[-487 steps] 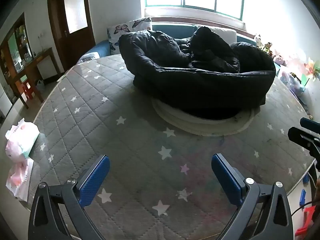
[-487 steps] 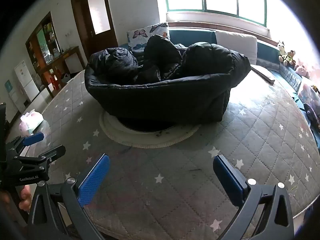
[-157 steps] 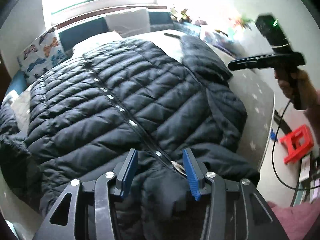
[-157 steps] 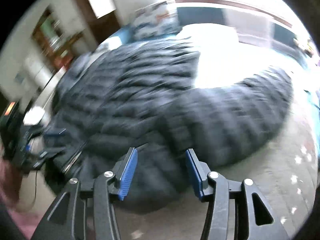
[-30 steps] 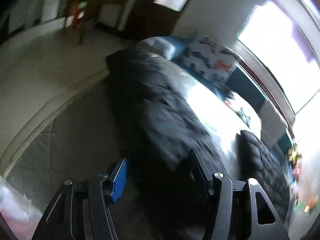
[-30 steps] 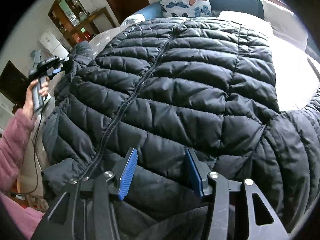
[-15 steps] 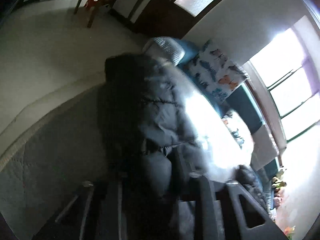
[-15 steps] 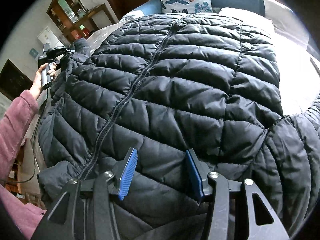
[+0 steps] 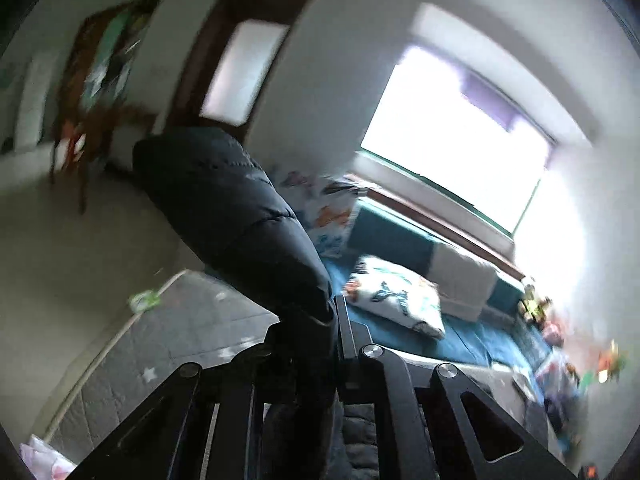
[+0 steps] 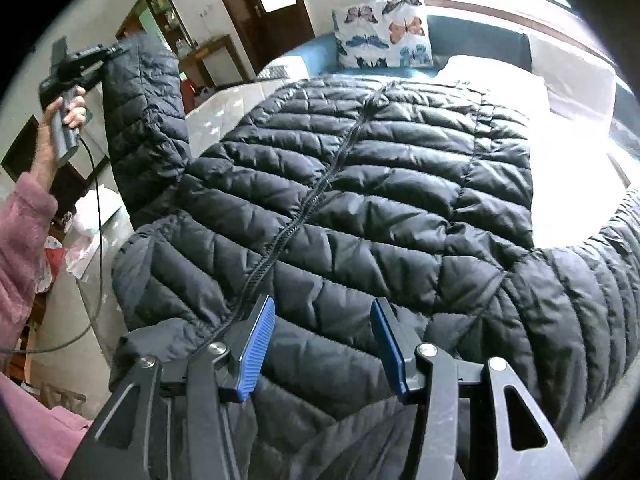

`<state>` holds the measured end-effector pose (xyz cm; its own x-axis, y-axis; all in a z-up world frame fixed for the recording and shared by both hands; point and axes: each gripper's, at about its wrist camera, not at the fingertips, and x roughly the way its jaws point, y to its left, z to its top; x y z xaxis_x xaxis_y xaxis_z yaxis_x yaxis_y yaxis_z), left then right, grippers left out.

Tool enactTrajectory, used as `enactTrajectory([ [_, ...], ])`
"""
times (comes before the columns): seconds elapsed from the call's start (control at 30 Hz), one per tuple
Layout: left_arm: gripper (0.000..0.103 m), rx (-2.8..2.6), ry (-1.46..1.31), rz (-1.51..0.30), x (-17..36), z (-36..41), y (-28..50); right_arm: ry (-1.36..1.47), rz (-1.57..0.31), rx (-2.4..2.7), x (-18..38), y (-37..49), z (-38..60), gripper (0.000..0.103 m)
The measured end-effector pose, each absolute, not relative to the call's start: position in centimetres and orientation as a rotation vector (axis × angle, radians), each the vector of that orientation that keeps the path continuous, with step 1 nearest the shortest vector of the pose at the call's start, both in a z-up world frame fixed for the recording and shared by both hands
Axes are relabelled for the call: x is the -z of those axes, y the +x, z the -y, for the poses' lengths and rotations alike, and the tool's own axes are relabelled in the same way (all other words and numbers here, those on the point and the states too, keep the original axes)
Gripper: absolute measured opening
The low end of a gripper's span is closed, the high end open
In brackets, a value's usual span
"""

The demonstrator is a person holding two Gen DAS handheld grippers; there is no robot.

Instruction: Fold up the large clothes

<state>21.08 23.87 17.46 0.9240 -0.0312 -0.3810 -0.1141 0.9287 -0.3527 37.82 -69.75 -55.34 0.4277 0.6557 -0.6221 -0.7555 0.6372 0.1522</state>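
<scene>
Left claw (image 9: 320, 328) clamped on jacket sleeve (image 10: 144, 120), raised; right claw (image 10: 322, 344) apart over jacket (image 10: 360, 200) hem.

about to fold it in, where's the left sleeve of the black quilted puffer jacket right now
In the right wrist view the sleeve is lifted at the upper left, its cuff clamped in the left gripper, above the jacket body spread on the bed.

Blown-out window (image 9: 452, 128) glare, motion blur, fisheye-dark corners
</scene>
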Motion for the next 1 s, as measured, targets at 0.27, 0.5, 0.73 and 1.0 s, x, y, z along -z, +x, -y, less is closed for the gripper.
enactTrajectory([
  [0.27, 0.012, 0.149, -0.18, -0.427, -18.7, -9.9, 15.8, -0.078, -0.64, -0.878, 54.5, 36.3, 73.0, 0.055],
  [0.5, 0.012, 0.363, -0.04, -0.589, -12.1, 3.1, 13.4, 0.009, -0.615, -0.847, 54.7, 35.8, 76.1, 0.055],
  [0.73, 0.013, 0.488, 0.087, -0.877, -1.0, 15.9, 11.0, 0.092, -0.637, -0.824, 55.9, 35.7, 78.8, 0.055],
  [1.0, 0.015, 0.472, 0.243, -0.978, 6.1, 19.2, 10.7, 0.152, -0.665, -0.835, 56.7, 34.9, 81.0, 0.055],
])
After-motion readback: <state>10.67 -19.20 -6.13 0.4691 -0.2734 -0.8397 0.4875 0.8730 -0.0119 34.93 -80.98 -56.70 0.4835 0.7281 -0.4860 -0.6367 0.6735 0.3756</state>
